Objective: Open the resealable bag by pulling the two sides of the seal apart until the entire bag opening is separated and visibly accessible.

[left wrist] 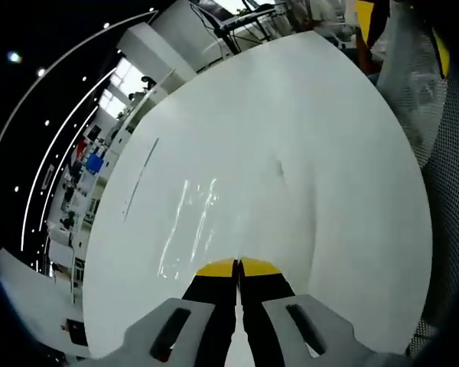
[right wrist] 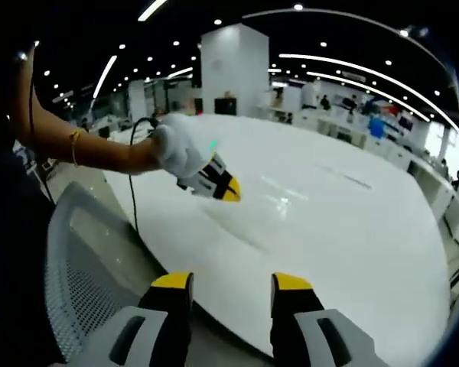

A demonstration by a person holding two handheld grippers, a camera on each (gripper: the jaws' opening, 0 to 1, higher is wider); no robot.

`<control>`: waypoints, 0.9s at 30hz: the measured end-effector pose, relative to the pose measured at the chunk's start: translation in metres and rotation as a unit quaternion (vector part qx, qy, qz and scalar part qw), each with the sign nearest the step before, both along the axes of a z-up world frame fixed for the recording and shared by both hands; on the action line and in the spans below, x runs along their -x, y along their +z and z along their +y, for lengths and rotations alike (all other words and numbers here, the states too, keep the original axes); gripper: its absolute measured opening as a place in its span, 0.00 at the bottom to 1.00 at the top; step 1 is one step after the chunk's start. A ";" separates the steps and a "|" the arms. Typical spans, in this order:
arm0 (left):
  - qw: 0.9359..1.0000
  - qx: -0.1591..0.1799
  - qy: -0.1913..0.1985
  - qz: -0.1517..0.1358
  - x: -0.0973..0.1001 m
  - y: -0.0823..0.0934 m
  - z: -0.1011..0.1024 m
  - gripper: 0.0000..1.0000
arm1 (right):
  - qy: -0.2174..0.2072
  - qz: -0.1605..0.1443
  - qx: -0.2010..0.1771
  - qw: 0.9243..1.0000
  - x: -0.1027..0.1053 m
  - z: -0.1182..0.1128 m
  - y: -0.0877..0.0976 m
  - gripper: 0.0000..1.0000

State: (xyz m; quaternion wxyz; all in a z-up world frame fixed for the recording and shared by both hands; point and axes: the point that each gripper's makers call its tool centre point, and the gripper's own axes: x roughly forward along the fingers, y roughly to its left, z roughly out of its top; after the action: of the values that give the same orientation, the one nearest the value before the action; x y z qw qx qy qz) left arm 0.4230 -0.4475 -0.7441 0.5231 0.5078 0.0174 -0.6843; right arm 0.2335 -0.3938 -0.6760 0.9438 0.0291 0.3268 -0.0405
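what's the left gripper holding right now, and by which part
The left gripper is shut on a clear bag at its near edge; the right gripper is open, holding nothing.

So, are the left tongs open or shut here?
Shut: the left tongs show yellow tips pressed together above the white table, nothing visible between.

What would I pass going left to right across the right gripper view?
Person's forearm → gloved hand → left hand-held gripper, its tips shut → white table → distant desks.

Left hand-held gripper (left wrist: pixel 238 267) has its jaws pressed together; right hand-held gripper (right wrist: pixel 232 281) has them spread apart.
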 end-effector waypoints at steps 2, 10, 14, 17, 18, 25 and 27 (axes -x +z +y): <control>1.000 0.000 0.006 0.004 -0.004 0.000 -0.006 0.00 | -0.008 -0.003 -0.007 1.000 0.002 -0.001 0.000 0.41; 1.000 -0.002 0.018 0.013 -0.013 -0.002 -0.027 0.00 | -0.031 0.003 -0.015 0.999 0.012 -0.004 -0.005 0.41; 1.000 -0.004 0.014 0.013 -0.014 -0.006 -0.039 0.00 | -0.048 0.003 -0.019 0.999 0.016 -0.007 -0.006 0.41; 1.000 -0.005 0.016 0.016 -0.017 -0.009 -0.047 0.00 | -0.064 -0.006 -0.026 0.998 0.018 -0.009 -0.005 0.41; 1.000 -0.005 0.016 0.016 -0.018 -0.010 -0.048 0.00 | -0.067 -0.009 -0.031 0.997 0.019 -0.010 -0.005 0.40; 0.999 -0.008 0.022 0.022 -0.032 -0.015 -0.064 0.00 | -0.081 -0.013 -0.042 0.996 0.020 -0.015 -0.007 0.40; 1.000 -0.006 0.022 0.021 -0.035 -0.016 -0.071 0.00 | -0.084 -0.012 -0.046 0.995 0.020 -0.018 -0.008 0.40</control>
State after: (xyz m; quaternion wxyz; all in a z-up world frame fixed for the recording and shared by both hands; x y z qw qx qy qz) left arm 0.4584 -0.5182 -0.7597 0.5348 0.4958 0.0436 -0.6828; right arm 0.2135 -0.4120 -0.6845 0.9384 0.1007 0.3136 -0.1045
